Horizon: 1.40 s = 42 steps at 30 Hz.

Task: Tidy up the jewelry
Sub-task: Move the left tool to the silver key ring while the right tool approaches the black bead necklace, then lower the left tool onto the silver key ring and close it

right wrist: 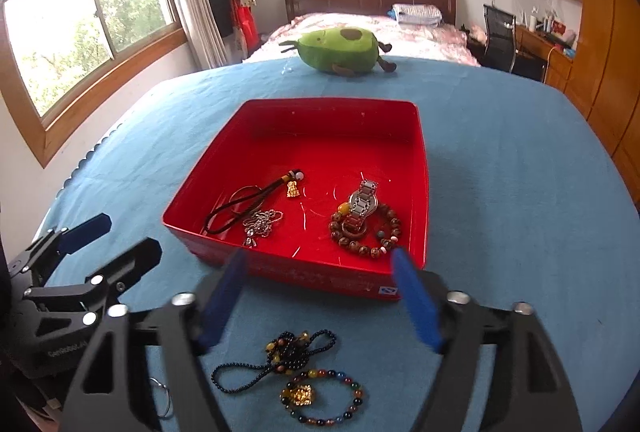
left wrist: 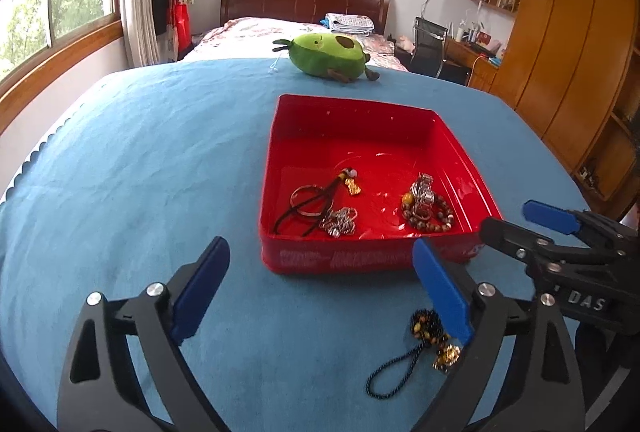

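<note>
— Right claw (right wrist: pixel 320 296) open, empty, over dark beaded necklace (right wrist: pixel 280 356) on blue bench (right wrist: pixel 520 192), before red tray (right wrist: pixel 420 192).
— Left claw (left wrist: pixel 320 292) open too. Lower onto bunched beads, pinch, lift clear of colourful bracelet (right wrist: pixel 320 398).

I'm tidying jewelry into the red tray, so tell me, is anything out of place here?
Yes. Two pieces lie on the blue cloth outside the red tray: a dark beaded strand and a multicolored bead bracelet with a gold charm. A thin metal ring lies at the left, partly hidden. Nothing looks broken.
</note>
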### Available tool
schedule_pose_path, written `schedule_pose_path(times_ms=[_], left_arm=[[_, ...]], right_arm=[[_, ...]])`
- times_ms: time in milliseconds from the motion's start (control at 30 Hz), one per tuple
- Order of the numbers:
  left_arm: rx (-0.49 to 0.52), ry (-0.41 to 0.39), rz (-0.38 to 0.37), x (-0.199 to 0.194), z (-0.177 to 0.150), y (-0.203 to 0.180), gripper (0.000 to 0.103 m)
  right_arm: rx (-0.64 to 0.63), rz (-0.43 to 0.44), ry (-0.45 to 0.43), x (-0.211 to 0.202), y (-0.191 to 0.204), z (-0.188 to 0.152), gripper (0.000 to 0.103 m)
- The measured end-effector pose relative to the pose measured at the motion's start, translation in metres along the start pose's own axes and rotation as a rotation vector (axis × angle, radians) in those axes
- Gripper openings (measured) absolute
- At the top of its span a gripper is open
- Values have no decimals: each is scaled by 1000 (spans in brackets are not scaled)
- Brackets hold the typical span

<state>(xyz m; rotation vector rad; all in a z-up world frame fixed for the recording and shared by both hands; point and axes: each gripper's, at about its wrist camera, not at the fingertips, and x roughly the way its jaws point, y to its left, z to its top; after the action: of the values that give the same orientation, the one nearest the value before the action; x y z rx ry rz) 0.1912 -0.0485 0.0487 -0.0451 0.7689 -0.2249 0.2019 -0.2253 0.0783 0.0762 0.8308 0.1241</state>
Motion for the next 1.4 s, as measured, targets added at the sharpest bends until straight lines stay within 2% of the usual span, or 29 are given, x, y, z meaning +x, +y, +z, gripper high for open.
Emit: schedule_pose_path(times_ms=[67,167,300,533,700,933,1033,1233,1400], left_arm=[[-19,0,8,-4,-6,7,95],[-38,-22,50,-11,-18,17,95],[-43,-39,110,-18,-37,31,96],[-100,6,118,-19,-67,55,96],[-95,28,171,-20,-91,64,96],[-122,67,180,-28,-116,81,96],[-130,68,184,-34,-122,85,96],[-78,115,161,-44,-132,80,96],[-50,178,121,-41,-137,71,95]], right_arm=[[7,22,-5,-5,-2,-8,95],[21,43,-15,-11,-6,-19,99],[52,72,-2,-14,-13,-40,99],[113,79,49,-2,-27,-76,99],[133,64,81,4,-31,-96,99],[193,70,112,5,-41,-123,99],[216,81,111,2,-45,-130,94],[240,85,104,-6,-49,-137,87],[241,89,96,-13,-46,-140,87]])
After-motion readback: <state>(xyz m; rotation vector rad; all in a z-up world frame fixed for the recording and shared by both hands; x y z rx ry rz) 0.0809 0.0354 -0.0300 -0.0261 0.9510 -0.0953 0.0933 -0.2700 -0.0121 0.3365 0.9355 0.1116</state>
